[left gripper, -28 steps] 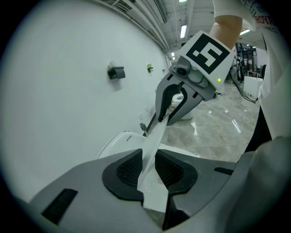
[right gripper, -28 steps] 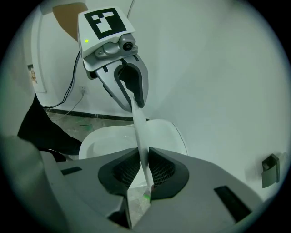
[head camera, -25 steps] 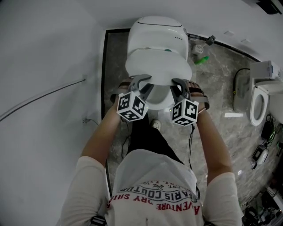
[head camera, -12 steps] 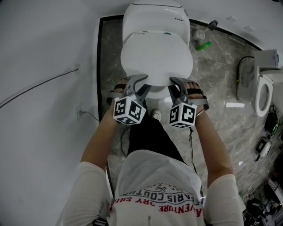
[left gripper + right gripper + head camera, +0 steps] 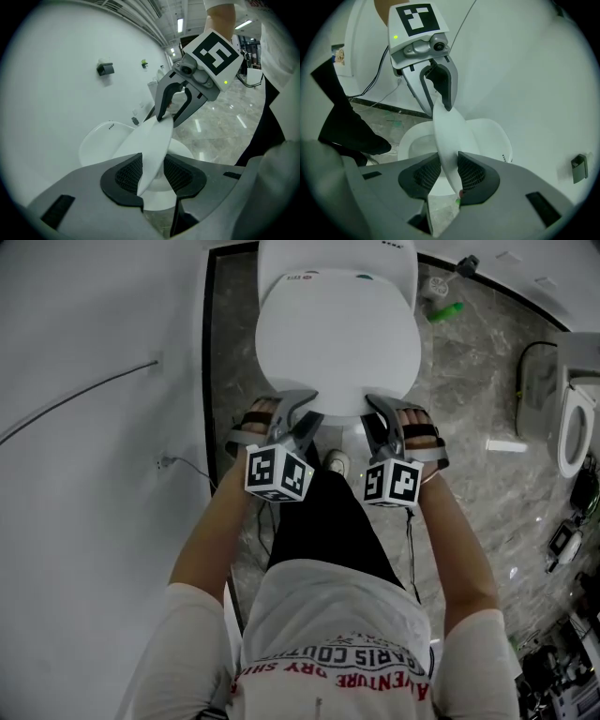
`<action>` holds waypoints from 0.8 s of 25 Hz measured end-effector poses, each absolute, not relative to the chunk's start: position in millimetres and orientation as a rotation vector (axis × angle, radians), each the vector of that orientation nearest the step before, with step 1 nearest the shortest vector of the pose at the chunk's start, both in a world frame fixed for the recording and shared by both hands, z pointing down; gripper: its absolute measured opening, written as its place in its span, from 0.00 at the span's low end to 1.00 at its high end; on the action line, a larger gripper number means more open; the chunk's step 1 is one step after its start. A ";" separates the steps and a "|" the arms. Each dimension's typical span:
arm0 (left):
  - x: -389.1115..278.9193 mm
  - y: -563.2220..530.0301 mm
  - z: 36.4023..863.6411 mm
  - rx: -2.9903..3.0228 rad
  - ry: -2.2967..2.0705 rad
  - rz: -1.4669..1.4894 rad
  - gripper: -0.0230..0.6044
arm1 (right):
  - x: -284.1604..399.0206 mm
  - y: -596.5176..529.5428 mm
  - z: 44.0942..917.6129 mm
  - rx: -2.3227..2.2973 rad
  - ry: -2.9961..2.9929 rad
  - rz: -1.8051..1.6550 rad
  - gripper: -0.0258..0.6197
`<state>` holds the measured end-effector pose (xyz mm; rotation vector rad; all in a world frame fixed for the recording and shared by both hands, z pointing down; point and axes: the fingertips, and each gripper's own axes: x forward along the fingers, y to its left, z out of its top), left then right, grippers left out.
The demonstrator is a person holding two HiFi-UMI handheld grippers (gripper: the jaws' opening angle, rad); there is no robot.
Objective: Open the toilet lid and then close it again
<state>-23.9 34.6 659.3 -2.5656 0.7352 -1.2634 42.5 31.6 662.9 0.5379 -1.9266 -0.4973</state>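
The white toilet lid (image 5: 337, 343) lies low over the seat (image 5: 490, 136) in the head view. My left gripper (image 5: 302, 412) and right gripper (image 5: 377, 412) straddle its front edge side by side. In the left gripper view the thin lid edge (image 5: 151, 140) runs between my left gripper's (image 5: 152, 174) pads, and the jaws are opening, with a gap on the right side. In the right gripper view the lid edge (image 5: 447, 136) also sits between the right gripper's (image 5: 449, 177) pads, which are opening too. Each view shows the other gripper (image 5: 174, 105) (image 5: 438, 91) further along the rim.
A white wall (image 5: 84, 474) with a thin cable (image 5: 84, 401) runs along the left. A second toilet (image 5: 574, 423) stands at the far right on the marble floor (image 5: 487, 381). A green bottle (image 5: 448, 311) lies beside the tank. The person's legs are just in front of the bowl.
The lid has come down from a raised tilt to nearly flat over the seat. Both grippers sank with its front edge, toward the person.
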 end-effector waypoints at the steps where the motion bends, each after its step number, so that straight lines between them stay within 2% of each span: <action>1: -22.7 37.5 664.6 -2.559 0.732 -1.268 0.26 | 43.7 34.3 667.9 0.535 -1.919 -0.500 0.17; 20: -17.7 87.4 773.8 -2.708 0.585 -1.426 0.33 | 42.2 85.0 776.3 0.425 -1.929 -0.276 0.25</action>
